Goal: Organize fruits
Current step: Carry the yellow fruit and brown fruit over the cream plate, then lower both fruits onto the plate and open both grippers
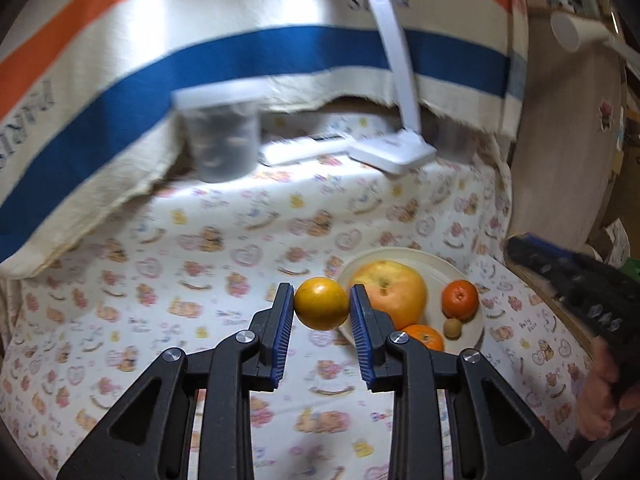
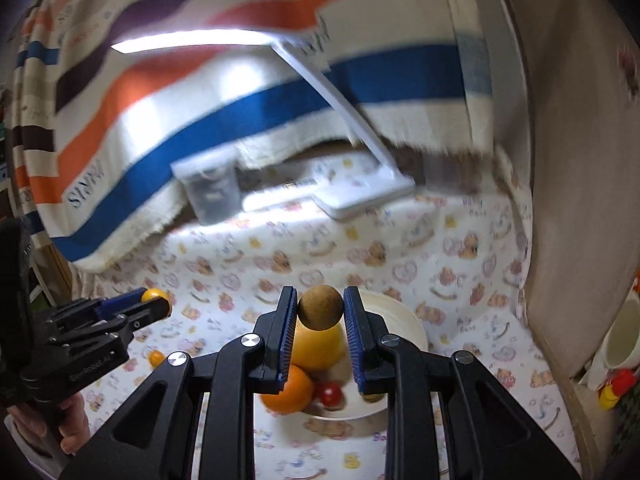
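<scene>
Left gripper clamped on a yellow-orange citrus; right gripper clamped on a brown kiwi.

Left wrist view: the citrus hangs above the cloth, with the white plate just ahead to the right holding a grapefruit, tangerines and a small brown fruit. Right wrist view: the kiwi hovers over the plate's fruit pile. Lower each fruit into a bare gap before releasing, so nothing rolls.

Yellow orange & kiwi held aloft.
</scene>
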{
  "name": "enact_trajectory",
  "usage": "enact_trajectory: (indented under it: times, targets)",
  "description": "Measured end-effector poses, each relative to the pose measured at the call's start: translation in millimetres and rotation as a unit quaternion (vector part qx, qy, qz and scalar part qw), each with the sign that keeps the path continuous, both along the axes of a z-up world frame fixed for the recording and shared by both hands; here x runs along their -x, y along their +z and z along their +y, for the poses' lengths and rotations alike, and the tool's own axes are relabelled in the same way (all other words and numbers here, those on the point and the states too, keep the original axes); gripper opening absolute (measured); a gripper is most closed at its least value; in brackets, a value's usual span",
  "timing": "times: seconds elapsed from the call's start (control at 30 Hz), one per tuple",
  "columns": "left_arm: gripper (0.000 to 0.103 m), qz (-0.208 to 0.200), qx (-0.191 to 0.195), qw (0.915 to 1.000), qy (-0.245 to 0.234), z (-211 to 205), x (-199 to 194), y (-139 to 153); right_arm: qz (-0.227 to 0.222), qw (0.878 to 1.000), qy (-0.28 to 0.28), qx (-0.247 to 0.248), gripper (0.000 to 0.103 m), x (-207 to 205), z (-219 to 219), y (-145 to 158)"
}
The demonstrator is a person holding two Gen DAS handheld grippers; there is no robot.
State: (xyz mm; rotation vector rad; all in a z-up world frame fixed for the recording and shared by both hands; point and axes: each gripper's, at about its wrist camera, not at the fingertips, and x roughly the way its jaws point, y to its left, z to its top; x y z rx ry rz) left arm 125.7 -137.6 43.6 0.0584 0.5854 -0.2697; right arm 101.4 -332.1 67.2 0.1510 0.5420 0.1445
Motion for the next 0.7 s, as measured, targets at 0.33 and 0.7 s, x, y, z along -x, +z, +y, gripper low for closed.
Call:
enact_trajectory:
  times: [0.33, 0.7]
  targets:
    - [0.028, 0.069, 0.001, 0.9966, -0.045, -45.7, -32.5, -17.6, 0.176, 0.984, 0.033, -0.010, 0.025, -49.7, -20.1, -63.1]
    - [0.028, 0.082, 0.004, 0.9950, -0.057, -55.2, -31.9, -24.3, 0.225, 0.974, 0.027, 0.011, 0.025, -55.5, -14.7, -85.1]
